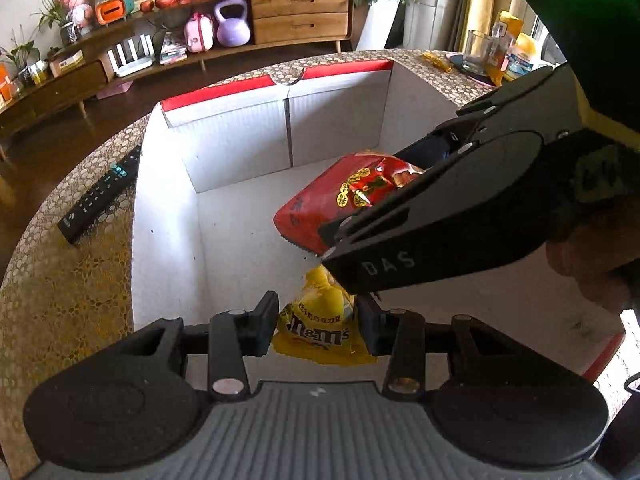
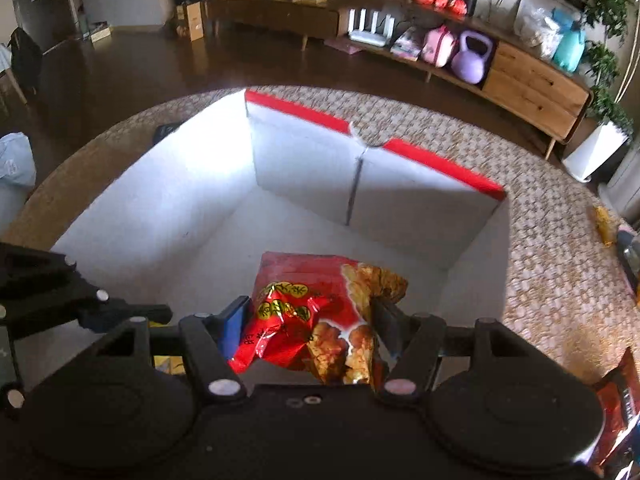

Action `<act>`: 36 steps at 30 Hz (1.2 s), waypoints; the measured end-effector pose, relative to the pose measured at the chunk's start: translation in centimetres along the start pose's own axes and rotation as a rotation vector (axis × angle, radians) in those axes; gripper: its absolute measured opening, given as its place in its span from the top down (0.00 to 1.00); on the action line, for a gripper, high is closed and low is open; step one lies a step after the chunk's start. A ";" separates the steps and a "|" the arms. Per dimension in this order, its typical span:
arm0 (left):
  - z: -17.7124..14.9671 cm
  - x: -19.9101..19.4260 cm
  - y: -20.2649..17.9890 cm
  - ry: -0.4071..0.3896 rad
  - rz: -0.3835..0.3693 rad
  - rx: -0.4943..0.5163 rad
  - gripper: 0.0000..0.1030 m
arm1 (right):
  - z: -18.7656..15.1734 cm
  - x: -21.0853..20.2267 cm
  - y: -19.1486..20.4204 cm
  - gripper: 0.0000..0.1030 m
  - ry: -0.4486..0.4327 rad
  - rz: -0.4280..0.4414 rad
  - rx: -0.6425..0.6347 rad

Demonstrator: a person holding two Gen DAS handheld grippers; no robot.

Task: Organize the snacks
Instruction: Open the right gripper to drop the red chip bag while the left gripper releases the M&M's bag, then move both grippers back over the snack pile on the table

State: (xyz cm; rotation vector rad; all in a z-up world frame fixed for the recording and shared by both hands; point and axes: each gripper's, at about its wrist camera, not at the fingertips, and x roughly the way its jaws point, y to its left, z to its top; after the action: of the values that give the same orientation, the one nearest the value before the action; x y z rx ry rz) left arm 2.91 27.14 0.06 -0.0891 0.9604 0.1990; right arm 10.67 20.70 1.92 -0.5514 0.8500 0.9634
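We hold two packets over the open white box (image 1: 168, 216): the left tool (image 1: 316, 328) grasps the yellow M&M's bag (image 1: 316, 330) at the near wall, the right tool (image 2: 308, 328) clenches the red snack bag (image 2: 304, 300), pointing toward the far wall; both drop straight down.

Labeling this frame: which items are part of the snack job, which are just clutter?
Job items:
- yellow M&M's bag, in the left tongs
- red snack bag, in the right tongs
- white box

Clutter:
- remote control
- drinking glass
- purple kettlebell
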 end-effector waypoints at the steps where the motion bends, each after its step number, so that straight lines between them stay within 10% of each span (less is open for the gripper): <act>1: 0.0 0.0 0.0 0.002 0.006 -0.001 0.59 | -0.1 -0.1 0.1 0.35 0.000 -0.003 -0.002; 18: -0.1 -2.3 -1.2 -0.076 0.047 -0.042 0.23 | 0.1 -2.6 -0.5 0.19 -0.079 -0.045 0.002; 36: -2.0 -8.3 -2.9 -0.275 0.099 -0.162 0.23 | -4.1 -11.1 -2.3 0.19 -0.333 -0.078 0.162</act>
State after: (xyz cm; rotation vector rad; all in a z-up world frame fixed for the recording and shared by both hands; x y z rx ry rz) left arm -2.68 22.95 5.69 -0.1586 0.6742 0.3707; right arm 7.84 11.23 8.87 -0.2727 0.5962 0.8754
